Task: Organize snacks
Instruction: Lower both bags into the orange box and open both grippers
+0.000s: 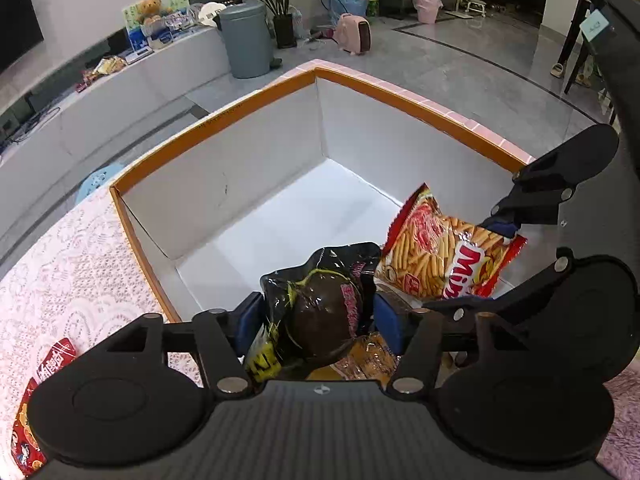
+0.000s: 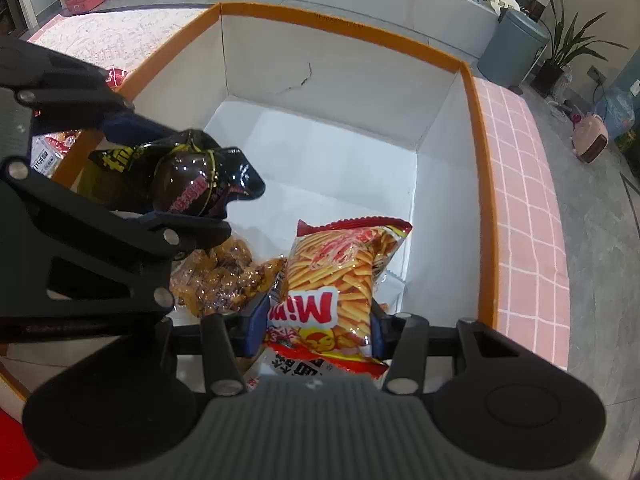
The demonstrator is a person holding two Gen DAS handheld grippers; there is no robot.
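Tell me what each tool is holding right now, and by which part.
Left tool: shut on the glossy black snack packet, squeezed across its middle. Right tool: shut on the red-and-orange Mimi stick-snack bag, gripped across its lower end by the label.

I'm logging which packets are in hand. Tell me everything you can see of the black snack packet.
The black snack packet is glossy, crinkled plastic film, bulging around a round dark brown item, with yellow line print and pink lettering. The left gripper has its jaws shut on the packet's sides, holding it above the near end of the white box, over a clear bag of golden snacks. Its crimped end points into the box.
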